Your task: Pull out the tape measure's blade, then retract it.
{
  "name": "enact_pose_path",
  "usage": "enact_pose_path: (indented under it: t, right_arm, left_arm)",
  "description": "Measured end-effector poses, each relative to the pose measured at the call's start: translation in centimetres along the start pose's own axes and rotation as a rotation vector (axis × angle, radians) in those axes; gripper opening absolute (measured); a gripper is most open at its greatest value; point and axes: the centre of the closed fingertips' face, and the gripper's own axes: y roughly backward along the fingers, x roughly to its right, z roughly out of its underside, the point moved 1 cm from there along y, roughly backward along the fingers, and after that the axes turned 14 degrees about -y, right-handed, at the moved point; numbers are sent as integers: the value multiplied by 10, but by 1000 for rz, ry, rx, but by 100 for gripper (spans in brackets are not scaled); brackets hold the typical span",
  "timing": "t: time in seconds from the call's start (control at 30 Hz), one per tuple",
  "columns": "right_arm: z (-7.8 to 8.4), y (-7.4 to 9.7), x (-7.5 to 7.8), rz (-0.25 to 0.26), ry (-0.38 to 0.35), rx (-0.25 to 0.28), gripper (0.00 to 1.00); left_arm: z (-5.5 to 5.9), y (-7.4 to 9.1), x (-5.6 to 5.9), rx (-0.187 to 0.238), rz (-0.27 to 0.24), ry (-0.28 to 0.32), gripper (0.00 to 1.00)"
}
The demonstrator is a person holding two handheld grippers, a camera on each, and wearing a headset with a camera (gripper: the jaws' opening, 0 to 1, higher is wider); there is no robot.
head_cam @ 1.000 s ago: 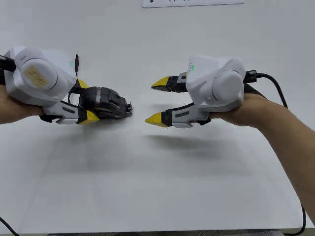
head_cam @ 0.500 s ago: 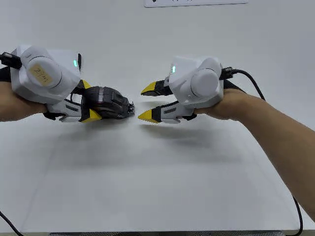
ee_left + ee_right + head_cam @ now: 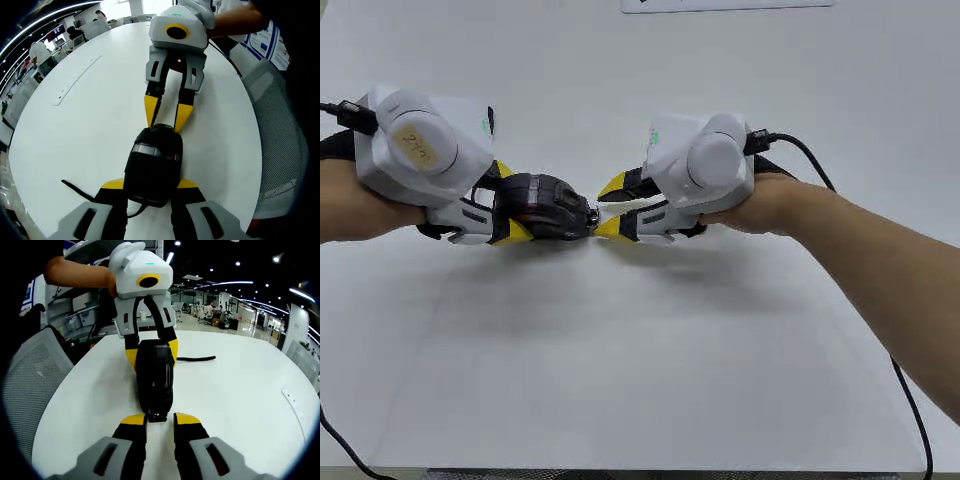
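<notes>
A black tape measure [image 3: 542, 206] is held just above the white table [image 3: 640, 340], with my left gripper [image 3: 512, 203] shut on its body. The same case [image 3: 153, 165] sits between the yellow fingertips [image 3: 114, 184] in the left gripper view. Its blade is inside the case. My right gripper [image 3: 606, 207] faces it from the right, its jaws narrowed and standing either side of the blade's hook [image 3: 157, 416], with a small gap left. The right gripper [image 3: 160, 420] straddles that hook end without clamping it. A black wrist strap [image 3: 196, 359] trails from the case.
A pale flat strip [image 3: 725, 4] lies at the table's far edge. A black cable [image 3: 812, 158] runs back from the right gripper along the person's forearm. Mesh chairs [image 3: 280, 150] stand beside the table.
My right gripper has moved left to the tape measure's hook end and its jaws have narrowed around it. The left gripper has kept its hold on the case.
</notes>
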Motion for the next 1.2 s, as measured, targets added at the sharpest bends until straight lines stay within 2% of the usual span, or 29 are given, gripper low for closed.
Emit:
enact_pose_path:
  t: [0.2,0.53,1.2]
  right_arm:
    - [5,-9,-5,-14,40,-31,15]
    - [4,-6,-5,-19,45,-30,12]
    - [2,-3,-5,-26,68,-40,11]
  left_arm:
    - [0,0,0,6,6,8,30]
    - [0,0,0,25,-15,17,29]
    - [1,1,0,35,-8,27,29]
